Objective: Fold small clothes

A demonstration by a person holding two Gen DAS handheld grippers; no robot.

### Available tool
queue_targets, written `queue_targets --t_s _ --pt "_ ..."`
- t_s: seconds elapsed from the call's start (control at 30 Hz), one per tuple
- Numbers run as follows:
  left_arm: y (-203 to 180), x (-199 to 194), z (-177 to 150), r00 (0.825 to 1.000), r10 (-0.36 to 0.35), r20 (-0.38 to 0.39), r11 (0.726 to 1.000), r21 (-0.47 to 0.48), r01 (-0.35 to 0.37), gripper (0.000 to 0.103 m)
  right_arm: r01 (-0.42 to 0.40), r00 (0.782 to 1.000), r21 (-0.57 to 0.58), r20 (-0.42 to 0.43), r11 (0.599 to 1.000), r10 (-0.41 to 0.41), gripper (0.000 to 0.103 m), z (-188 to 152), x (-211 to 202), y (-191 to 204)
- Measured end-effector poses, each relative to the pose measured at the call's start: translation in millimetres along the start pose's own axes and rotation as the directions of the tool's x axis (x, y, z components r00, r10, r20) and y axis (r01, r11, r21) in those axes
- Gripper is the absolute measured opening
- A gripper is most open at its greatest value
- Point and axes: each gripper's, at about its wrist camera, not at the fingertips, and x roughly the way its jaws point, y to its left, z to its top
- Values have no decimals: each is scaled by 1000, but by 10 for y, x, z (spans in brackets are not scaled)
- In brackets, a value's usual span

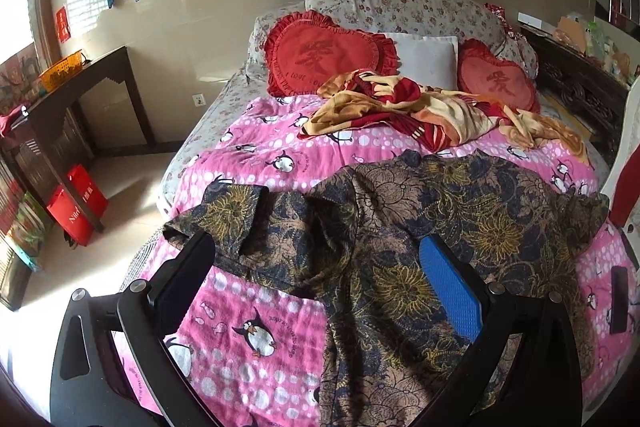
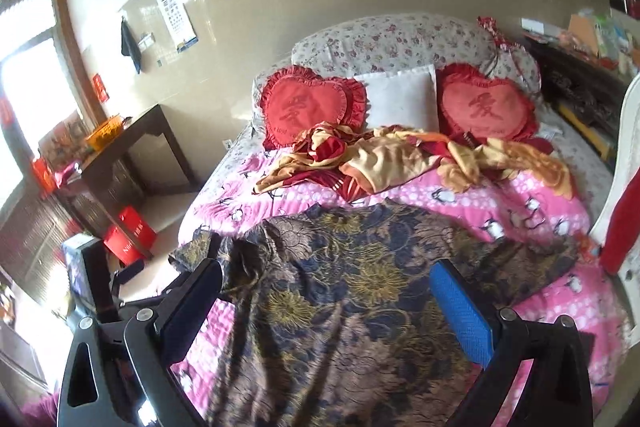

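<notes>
A dark blue and brown floral short-sleeved shirt [image 1: 400, 219] lies spread flat on the pink penguin quilt [image 1: 248, 339], with its left sleeve [image 1: 232, 211] stretched toward the bed's left edge. My left gripper [image 1: 316, 241] hovers open above the shirt's lower left part and holds nothing. The black finger is by the sleeve and the blue pad [image 1: 448, 291] is over the body. In the right wrist view the same shirt [image 2: 340, 291] fills the foreground. My right gripper [image 2: 326, 267] is open over its middle, with nothing between its fingers.
A crumpled red and yellow blanket [image 1: 400, 107] lies beyond the shirt, in front of heart cushions [image 1: 320, 55] and a white pillow [image 1: 424, 59]. A dark table [image 1: 80, 99] and red bags [image 1: 76, 207] stand to the left. A white chair [image 2: 624, 187] stands at the right edge.
</notes>
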Motion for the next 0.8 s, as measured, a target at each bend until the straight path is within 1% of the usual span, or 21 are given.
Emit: queue_targets --t_s 0.07,0.13,0.23,0.27,0.37,0.53,0.67,0.8 --pt "18 60 -8 1000 -5 -5 1000 -7 5 103 -19 1000 10 -18 1000 19 103 -48 256 57" --pt "17 123 -22 1000 1 -14 1000 -2 -1 103 -15 1000 8 -26 1000 15 103 -123 486 109" --pt "2 218 -45 1000 14 -18 1000 7 -14 103 20 999 -35 -29 999 -21 103 -239 806 215" --pt "2 257 -53 1000 16 -24 1000 7 -16 103 45 999 -66 -24 997 -47 103 -280 908 256" --pt "4 366 -72 999 6 -40 1000 -5 -6 103 65 997 -102 -30 993 -69 103 -336 1118 309" --pt "-33 524 -117 999 9 -45 1000 0 -9 103 87 993 -101 -72 991 -94 103 -447 1432 256" --pt "-37 659 -148 998 -3 -69 1000 -8 2 103 104 988 -117 -100 988 -116 103 -535 1622 243" --pt "-26 771 -166 997 4 -83 1000 -12 -5 103 117 984 -136 -117 984 -133 103 -585 1766 262"
